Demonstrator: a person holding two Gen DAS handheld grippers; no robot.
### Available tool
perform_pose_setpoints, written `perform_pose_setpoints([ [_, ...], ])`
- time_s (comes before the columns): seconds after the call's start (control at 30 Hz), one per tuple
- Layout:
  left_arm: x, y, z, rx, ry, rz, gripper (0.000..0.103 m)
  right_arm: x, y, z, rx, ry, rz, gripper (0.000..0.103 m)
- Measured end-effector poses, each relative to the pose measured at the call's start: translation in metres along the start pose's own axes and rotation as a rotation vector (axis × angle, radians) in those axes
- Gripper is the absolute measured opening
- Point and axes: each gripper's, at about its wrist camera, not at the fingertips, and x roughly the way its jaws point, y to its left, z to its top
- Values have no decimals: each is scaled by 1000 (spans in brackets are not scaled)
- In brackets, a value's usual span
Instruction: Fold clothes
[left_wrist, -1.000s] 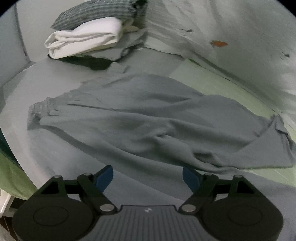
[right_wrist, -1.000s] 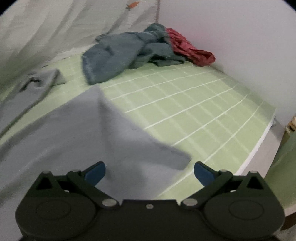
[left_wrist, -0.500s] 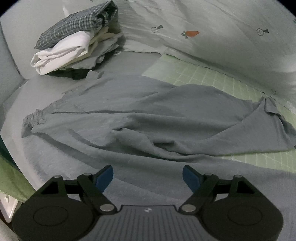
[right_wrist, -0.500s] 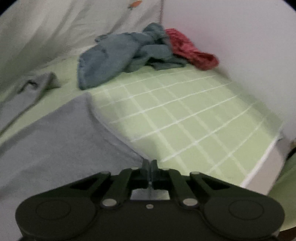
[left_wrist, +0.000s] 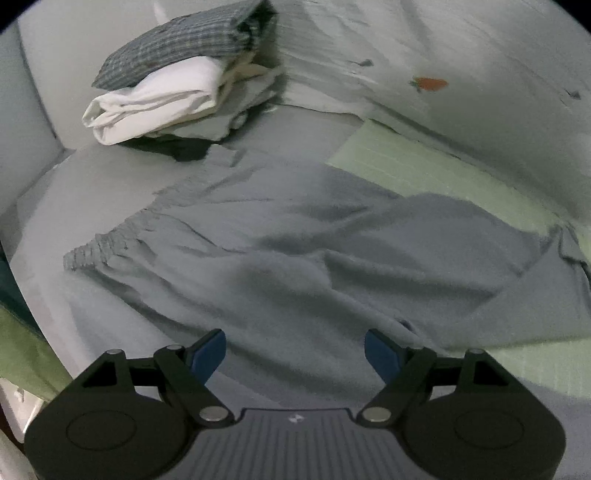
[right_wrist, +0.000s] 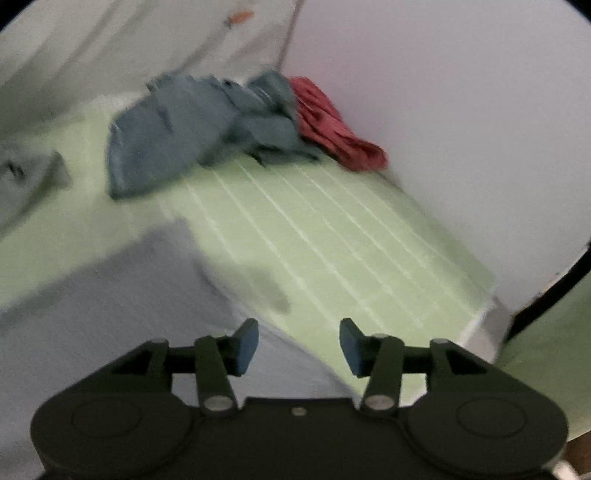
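One grey garment (left_wrist: 314, 258) is lying ahead of the left gripper (left_wrist: 295, 354), jaws gaping, empty. Right gripper (right_wrist: 299, 347), clamped half a second ago, is now spreading apart beside one grey cloth edge (right_wrist: 110, 314). Two piles: folded stack (left_wrist: 177, 77), unfolded heap (right_wrist: 221, 125).

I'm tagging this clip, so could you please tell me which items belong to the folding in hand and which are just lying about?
In hand:
- grey trousers, spread flat
- left gripper, open
- right gripper, open

Lying about:
- folded stack
- blue garment heap
- red garment
- green checked sheet
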Motion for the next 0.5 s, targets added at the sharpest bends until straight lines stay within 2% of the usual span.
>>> perform_pose_setpoints([
  [0.2,32,20,37,-13,-4,15,83,0,71,34,109,12,241,51],
  [0.33,63,26,65,-37,8,25,84,21,113,63,266,50,415,52],
  [0.5,111,19,94,-24,60,50,84,50,165,102,282,52,448,52],
])
